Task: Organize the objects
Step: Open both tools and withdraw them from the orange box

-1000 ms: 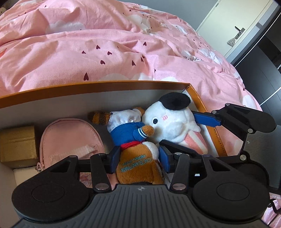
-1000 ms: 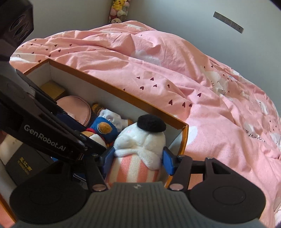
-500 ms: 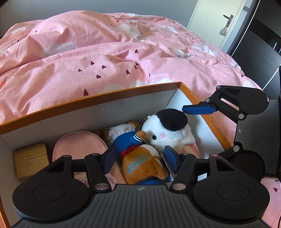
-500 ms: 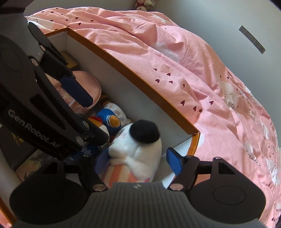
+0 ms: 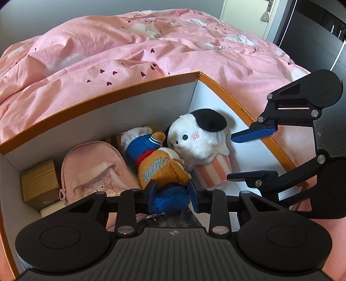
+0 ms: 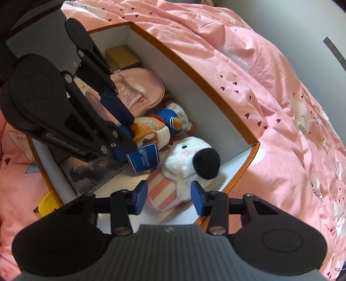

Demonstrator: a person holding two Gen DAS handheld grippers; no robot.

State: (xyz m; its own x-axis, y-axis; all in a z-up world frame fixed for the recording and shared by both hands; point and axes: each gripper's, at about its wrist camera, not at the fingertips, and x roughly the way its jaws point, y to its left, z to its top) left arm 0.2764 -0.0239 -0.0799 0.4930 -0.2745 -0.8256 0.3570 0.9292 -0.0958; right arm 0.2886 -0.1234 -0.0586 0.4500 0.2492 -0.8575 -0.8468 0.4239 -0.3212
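Both grippers have risen; right gripper (image 6: 169,197) fingers spread, left gripper (image 5: 173,192) pinching brown plush (image 5: 164,170).

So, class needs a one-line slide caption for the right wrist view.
Open right gripper above the white plush in the orange box, left gripper at the brown plush alongside.

A rumpled pink duvet (image 5: 151,56), printed with dark hearts and white clouds, covers the bed. Behind it stand a plain grey wall (image 6: 292,19), a pale door (image 5: 244,13) and dark furniture (image 5: 313,32).
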